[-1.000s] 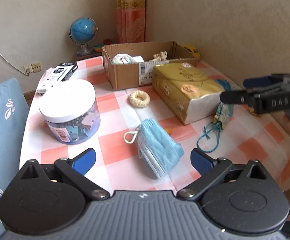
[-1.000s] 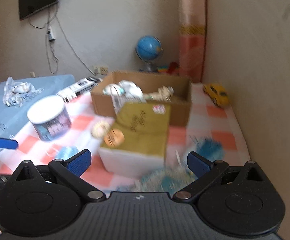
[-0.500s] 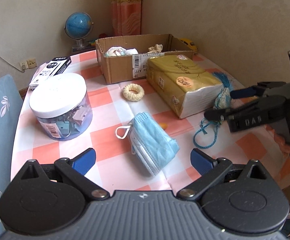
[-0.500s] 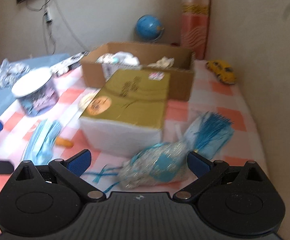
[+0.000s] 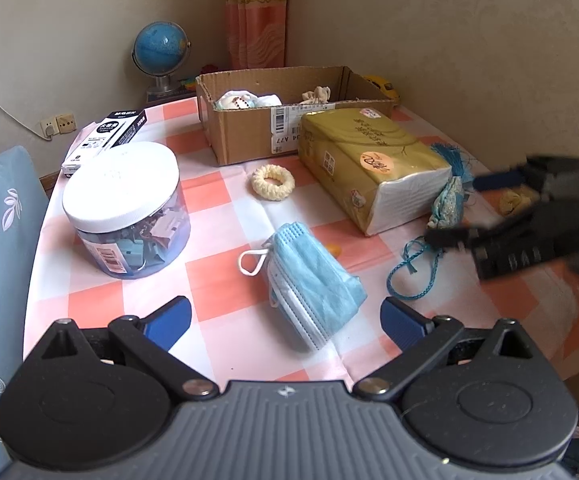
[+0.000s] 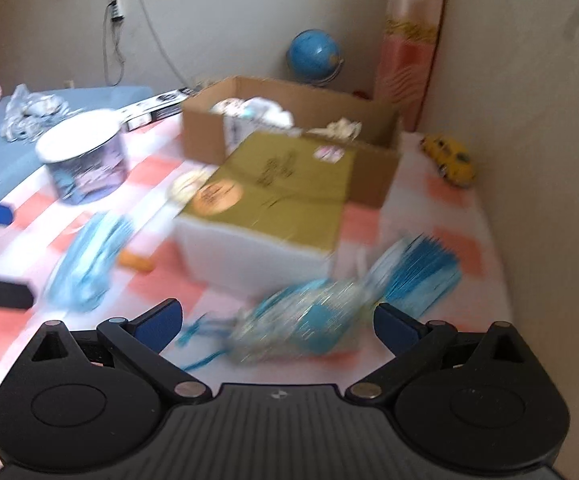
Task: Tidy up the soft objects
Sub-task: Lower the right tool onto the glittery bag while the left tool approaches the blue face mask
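In the left wrist view, the left gripper (image 5: 285, 316) hangs with its jaws spread wide over the stack of blue face masks (image 5: 313, 276), which lies on the checked tablecloth (image 5: 217, 216). Farther off sit the cardboard box (image 5: 249, 136) and the tissue pack (image 5: 373, 164); the blue tassel pouch (image 5: 447, 202) lies right of the pack.

The right wrist view is blurred. The right gripper (image 6: 277, 322), jaws wide, frames the blue tassel pouch (image 6: 305, 328), near the tissue pack (image 6: 273, 204).
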`<state>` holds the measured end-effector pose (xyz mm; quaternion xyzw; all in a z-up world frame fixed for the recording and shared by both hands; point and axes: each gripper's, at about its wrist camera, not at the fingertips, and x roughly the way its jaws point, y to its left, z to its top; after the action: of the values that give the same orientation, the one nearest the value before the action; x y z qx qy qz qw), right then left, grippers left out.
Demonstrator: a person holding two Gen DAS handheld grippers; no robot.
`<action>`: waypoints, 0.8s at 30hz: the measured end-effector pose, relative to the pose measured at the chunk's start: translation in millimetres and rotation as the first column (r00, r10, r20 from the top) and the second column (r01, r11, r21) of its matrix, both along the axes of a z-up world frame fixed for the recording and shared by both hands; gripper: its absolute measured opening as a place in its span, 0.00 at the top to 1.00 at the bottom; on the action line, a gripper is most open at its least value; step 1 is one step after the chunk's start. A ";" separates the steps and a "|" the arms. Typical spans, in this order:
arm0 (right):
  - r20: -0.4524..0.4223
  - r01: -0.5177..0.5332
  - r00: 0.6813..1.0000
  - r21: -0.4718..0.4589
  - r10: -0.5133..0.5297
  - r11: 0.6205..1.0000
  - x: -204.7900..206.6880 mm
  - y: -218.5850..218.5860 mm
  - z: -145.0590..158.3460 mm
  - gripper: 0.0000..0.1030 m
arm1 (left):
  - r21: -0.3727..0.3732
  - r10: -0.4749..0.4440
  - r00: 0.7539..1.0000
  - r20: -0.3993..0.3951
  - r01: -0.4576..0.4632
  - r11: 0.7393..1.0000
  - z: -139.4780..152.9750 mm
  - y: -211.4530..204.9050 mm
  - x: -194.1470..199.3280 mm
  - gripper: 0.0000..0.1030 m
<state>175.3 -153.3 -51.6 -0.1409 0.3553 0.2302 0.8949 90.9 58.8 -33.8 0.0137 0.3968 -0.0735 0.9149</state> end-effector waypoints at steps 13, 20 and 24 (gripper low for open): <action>-0.151 -0.123 0.981 0.005 0.123 0.992 -1.5 10.5 -23.2 0.00 | -0.009 -0.001 1.000 -0.008 0.001 1.000 -0.2 1.3 2.7 0.02; -0.127 -0.096 0.988 -0.012 0.094 0.995 -25.7 16.1 -24.9 0.00 | -0.028 -0.028 1.000 -0.008 0.027 0.999 -1.0 -1.6 9.2 0.02; -0.110 -0.062 0.992 -0.004 0.061 0.998 -28.0 15.5 -26.0 0.00 | -0.036 -0.030 1.000 -0.003 0.029 0.999 -3.9 -5.3 21.2 0.02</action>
<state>147.3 -137.8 -77.5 -0.1421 0.4005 0.2638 0.8659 112.2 53.5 -37.7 0.0030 0.3966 -0.0941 0.9132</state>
